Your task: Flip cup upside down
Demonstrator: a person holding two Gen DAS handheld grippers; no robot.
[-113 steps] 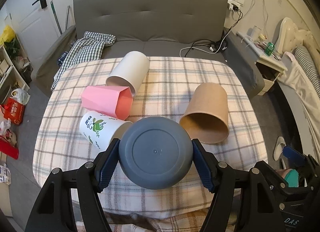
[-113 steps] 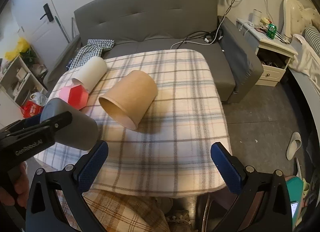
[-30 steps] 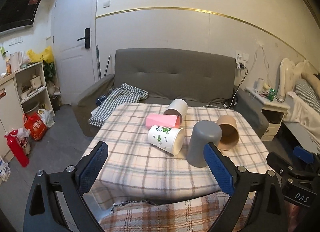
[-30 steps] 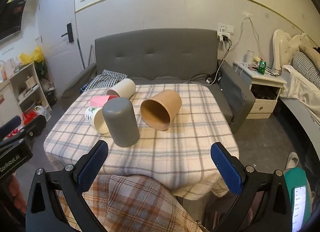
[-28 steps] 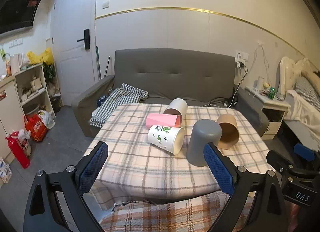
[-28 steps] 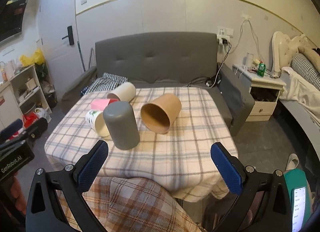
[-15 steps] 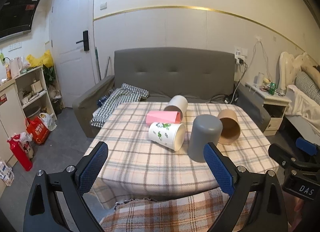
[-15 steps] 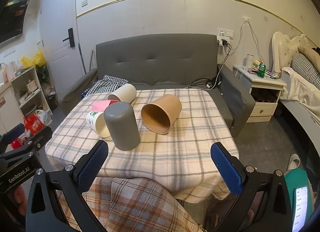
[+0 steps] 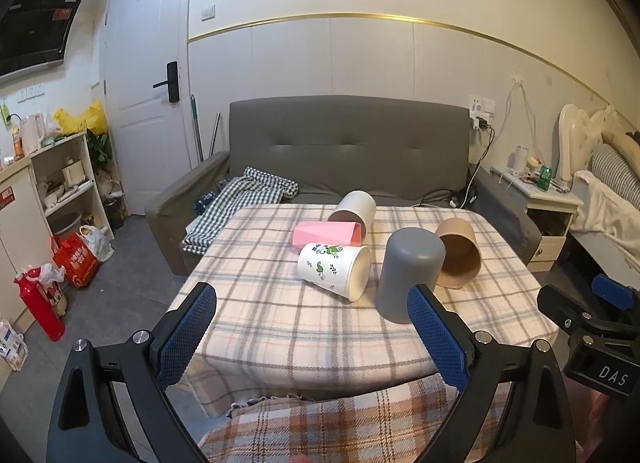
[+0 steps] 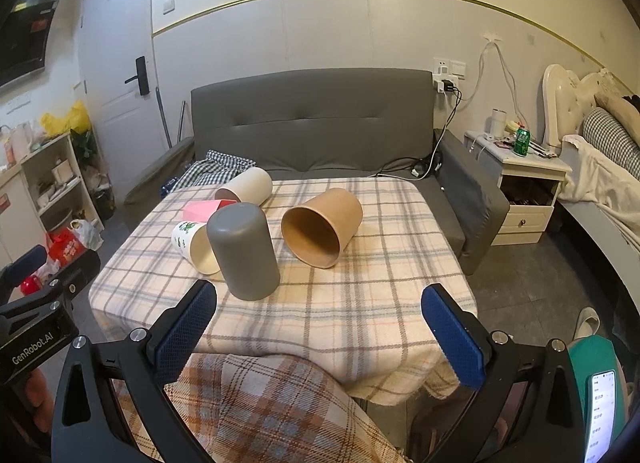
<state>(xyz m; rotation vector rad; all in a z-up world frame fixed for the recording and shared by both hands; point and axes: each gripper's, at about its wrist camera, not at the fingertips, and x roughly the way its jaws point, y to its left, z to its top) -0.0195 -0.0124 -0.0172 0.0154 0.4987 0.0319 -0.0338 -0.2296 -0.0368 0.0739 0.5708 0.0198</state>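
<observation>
A grey cup stands upside down on the plaid-covered table. A brown paper cup, a white cup with green print, a pink cup and a plain white cup lie on their sides. My left gripper is open and empty, held back from the table's near edge. My right gripper is open and empty, also held back.
A grey sofa stands behind the table with a checked cloth on it. A nightstand and bed are at the right. Shelves, bags and a red bottle are at the left. A plaid-clad lap is below.
My left gripper has let go of the grey cup, which now stands upside down on the table. Both grippers have pulled back and up from the table.
</observation>
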